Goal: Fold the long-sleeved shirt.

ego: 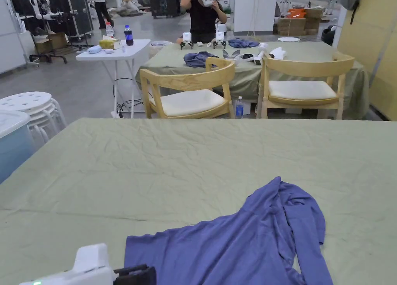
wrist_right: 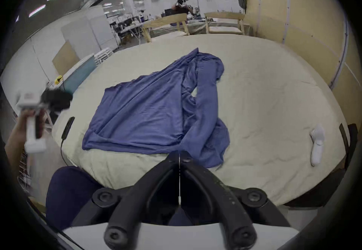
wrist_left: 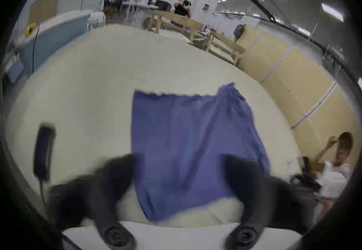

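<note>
Head view: the blue long-sleeved shirt (ego: 248,239) lies rumpled on the near right part of the green-covered surface (ego: 155,162), its body spread leftward and a sleeve bunched and doubled along the right side. The left tool (ego: 133,275) shows at the near left edge, just beside the shirt's left hem corner and apparently not touching it. No fold looks made yet; by my judgement the work is at its opening step, with the cloth needing to be spread flat first.

Left gripper view: the picture is blurred, yet the left tool's (wrist_left: 181,176) jaws stand wide apart, with the shirt (wrist_left: 188,136) showing between them and beyond. They press on nothing that I can make out. The next move probably calls for bringing these jaws onto a hem edge or corner and closing there.

Right gripper view: the right tool's (wrist_right: 179,154) jaws are together, tips meeting at the near edge of the shirt (wrist_right: 148,109); whether a bit of cloth is pinched between them I cannot tell. The left tool (wrist_right: 52,97) is held up at the far left, off the surface's (wrist_right: 264,97) edge. The twisted sleeve at the right will likely need pulling out straight before any folding.
</note>
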The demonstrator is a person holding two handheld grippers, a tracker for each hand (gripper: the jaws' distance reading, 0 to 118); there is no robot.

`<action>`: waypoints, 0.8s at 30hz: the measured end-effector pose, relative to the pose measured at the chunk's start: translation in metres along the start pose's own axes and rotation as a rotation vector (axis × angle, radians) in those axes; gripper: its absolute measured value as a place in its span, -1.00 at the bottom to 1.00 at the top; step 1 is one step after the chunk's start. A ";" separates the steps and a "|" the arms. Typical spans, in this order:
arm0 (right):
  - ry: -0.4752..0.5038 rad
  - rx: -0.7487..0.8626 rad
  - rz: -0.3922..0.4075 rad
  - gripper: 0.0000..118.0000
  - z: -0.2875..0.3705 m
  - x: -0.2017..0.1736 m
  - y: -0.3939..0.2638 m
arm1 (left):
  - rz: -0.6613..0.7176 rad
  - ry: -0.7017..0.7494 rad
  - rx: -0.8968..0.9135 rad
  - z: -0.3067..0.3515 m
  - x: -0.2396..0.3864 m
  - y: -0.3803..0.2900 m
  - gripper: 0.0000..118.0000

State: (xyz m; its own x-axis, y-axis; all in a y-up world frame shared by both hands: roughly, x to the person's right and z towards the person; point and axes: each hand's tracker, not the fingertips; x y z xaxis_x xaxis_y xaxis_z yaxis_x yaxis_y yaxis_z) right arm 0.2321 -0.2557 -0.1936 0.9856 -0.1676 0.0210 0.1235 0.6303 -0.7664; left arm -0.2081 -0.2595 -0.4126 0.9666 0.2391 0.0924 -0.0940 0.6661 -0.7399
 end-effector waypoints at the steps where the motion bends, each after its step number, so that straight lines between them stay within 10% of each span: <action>1: 0.004 -0.006 -0.007 -0.94 -0.003 0.001 0.000 | -0.010 0.031 0.080 -0.013 -0.004 0.014 0.90; 11: -0.058 -0.114 -0.101 -0.94 -0.037 0.031 0.006 | -0.202 0.281 -0.236 -0.216 -0.032 0.041 0.64; 13: -0.080 -0.131 -0.107 -0.93 -0.041 0.036 0.008 | -0.228 0.260 -0.104 -0.201 -0.023 0.043 -0.33; 14: -0.094 -0.137 -0.111 -0.72 -0.044 0.039 0.009 | -0.229 0.198 -0.075 -0.192 -0.015 0.046 -0.98; 15: -0.105 -0.143 -0.119 -0.01 -0.051 0.043 0.011 | -0.249 0.177 -0.051 -0.186 -0.007 0.047 -0.97; 16: -0.103 -0.142 -0.127 -0.01 -0.057 0.047 0.013 | -0.299 0.171 -0.078 -0.181 0.002 0.047 -0.97; 19: -0.130 -0.087 -0.161 1.00 -0.076 0.055 0.011 | -0.229 0.100 -0.077 -0.159 0.021 0.051 -0.97; 24: -0.101 -0.329 -0.080 0.94 -0.129 0.050 0.030 | -0.140 0.047 -0.030 -0.119 0.027 0.073 -0.97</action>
State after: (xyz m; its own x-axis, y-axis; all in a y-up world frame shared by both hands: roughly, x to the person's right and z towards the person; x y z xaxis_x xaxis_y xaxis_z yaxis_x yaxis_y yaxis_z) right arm 0.2697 -0.3430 -0.2988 0.9828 -0.1201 0.1401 0.1731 0.3372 -0.9254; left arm -0.1608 -0.2891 -0.5437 0.9800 0.1110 0.1655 0.0494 0.6692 -0.7414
